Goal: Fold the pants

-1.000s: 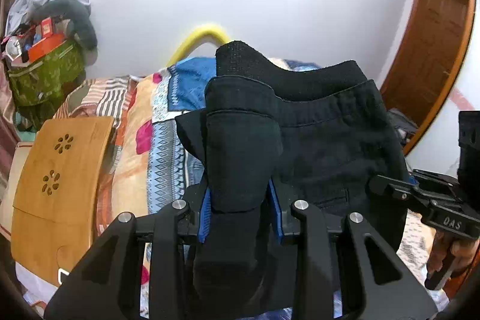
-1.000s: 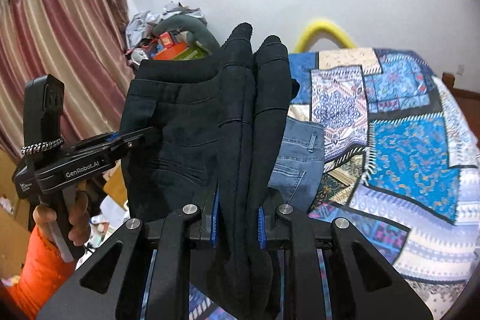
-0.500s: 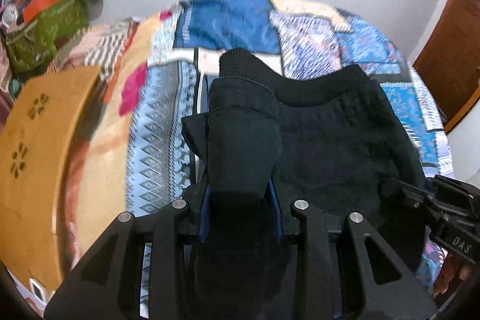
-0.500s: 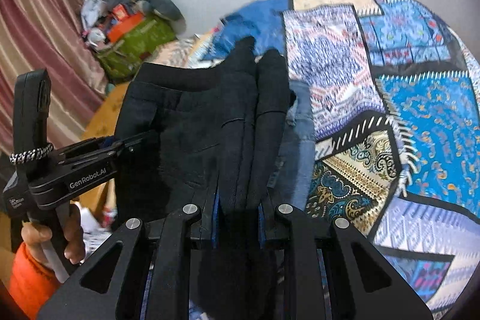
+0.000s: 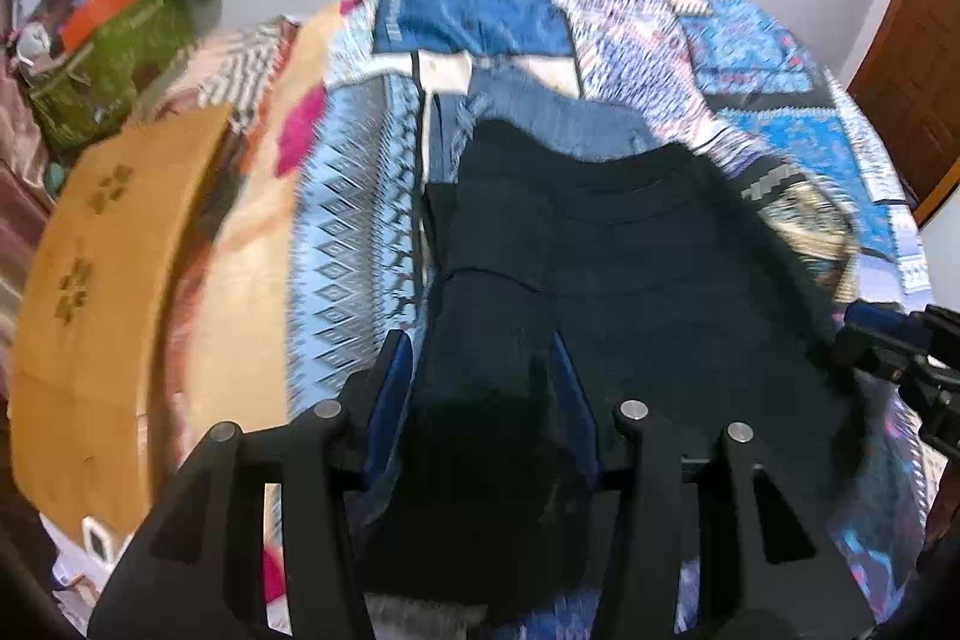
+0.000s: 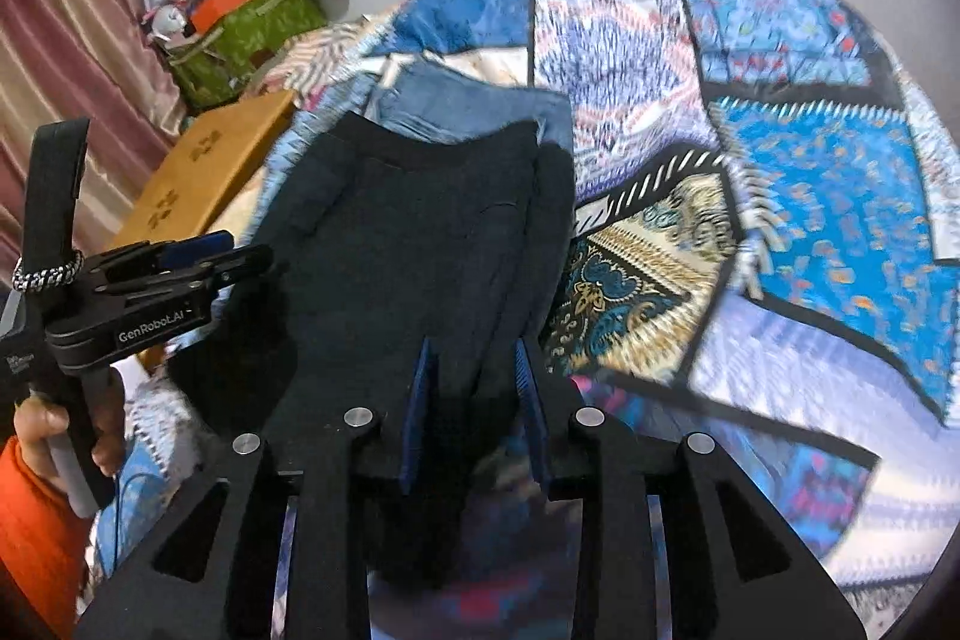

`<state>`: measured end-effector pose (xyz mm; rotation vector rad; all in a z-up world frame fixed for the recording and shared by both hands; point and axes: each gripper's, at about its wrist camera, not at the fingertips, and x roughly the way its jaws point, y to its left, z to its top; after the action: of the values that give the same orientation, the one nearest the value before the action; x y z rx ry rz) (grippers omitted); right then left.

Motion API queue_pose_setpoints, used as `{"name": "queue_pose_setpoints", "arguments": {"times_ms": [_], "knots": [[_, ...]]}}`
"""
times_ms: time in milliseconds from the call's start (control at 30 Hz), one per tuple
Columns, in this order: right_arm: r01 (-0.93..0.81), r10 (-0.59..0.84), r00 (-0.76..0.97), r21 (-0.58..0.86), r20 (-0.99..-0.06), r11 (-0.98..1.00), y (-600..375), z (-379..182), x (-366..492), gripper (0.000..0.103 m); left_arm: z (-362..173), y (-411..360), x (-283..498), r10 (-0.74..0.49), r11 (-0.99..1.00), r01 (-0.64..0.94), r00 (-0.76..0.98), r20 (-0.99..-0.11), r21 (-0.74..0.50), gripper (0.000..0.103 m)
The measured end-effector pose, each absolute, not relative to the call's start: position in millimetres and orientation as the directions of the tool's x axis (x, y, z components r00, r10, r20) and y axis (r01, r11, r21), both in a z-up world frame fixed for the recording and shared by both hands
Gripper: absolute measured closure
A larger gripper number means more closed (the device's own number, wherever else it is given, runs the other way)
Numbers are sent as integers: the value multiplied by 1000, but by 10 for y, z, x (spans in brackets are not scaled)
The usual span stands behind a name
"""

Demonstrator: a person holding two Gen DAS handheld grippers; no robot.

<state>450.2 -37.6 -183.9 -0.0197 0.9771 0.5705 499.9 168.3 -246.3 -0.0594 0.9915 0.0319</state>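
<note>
The folded black pants (image 5: 630, 268) lie on the patchwork bedspread, their far edge over a folded pair of blue jeans (image 5: 540, 112). My left gripper (image 5: 480, 364) stands open around the pants' left near corner. My right gripper (image 6: 474, 370) stands open around the right near corner of the pants (image 6: 420, 232). The cloth lies slack between both pairs of fingers. The left gripper also shows in the right wrist view (image 6: 198, 262), and the right gripper in the left wrist view (image 5: 882, 334).
A patchwork bedspread (image 6: 810, 172) covers the bed. A wooden lap table (image 5: 90, 292) stands at the bed's left side. A pile of bags and boxes (image 6: 240, 16) sits in the far left corner. A brown door (image 5: 918, 58) is at the right.
Both grippers came down from holding the pants in the air to the bed. The pants now lie flat and both pairs of fingers have spread apart from the cloth.
</note>
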Motion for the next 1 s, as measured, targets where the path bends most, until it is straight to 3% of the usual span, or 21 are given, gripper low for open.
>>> {"name": "queue_pose_setpoints", "arguments": {"times_ms": [333,500,833,933,1000], "knots": [[-562,549,627,168,-553,810,-672,-461,3304,77,-970,1509,3610,-21,999,-13,777,-629,-50,55],[-596,614,691,179,-382,783,-886,225,2514,77,-299,1269,2797,-24,1000,20,865,-502,-12,47],[-636,652,737,144,-177,758,-1130,729,1252,77,432,912,1193,-26,1000,27,968,-249,3,41],[-609,619,774,111,-133,785,-1175,738,960,59,479,822,856,9,999,-3,981,-194,32,28],[-591,599,793,98,-110,801,-1188,725,825,39,480,798,709,11,1000,-7,984,-175,28,17]]}}
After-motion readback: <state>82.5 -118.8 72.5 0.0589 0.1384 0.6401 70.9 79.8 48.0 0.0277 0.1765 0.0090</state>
